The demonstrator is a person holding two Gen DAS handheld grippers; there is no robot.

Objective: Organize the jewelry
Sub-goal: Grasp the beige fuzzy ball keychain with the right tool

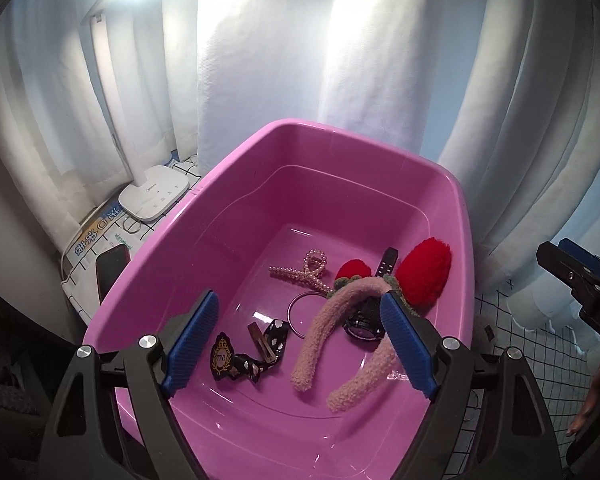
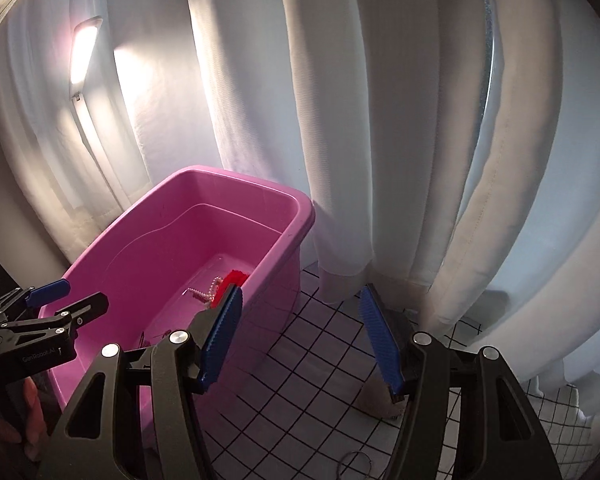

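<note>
A pink plastic bin [image 1: 236, 200] holds a fuzzy pink headband [image 1: 340, 316] with red ears [image 1: 424, 272], a pearl hair claw [image 1: 304, 272], a metal ring [image 1: 296, 312], a black watch [image 1: 364, 320], a dark patterned bow clip [image 1: 260, 344] and a badge [image 1: 221, 357]. My left gripper [image 1: 296, 344] is open and empty above the bin. My right gripper [image 2: 300, 340] is open and empty over the checked cloth [image 2: 300, 380], right of the bin [image 2: 292, 216]. A thin ring [image 2: 354, 462] lies on the cloth near the bottom edge.
White curtains [image 2: 380, 120] hang close behind the bin. A white lamp base [image 1: 154, 196], a phone [image 1: 110, 268] and a printed box [image 1: 96, 232] sit left of the bin. The right gripper shows at the right edge of the left wrist view [image 1: 580, 280].
</note>
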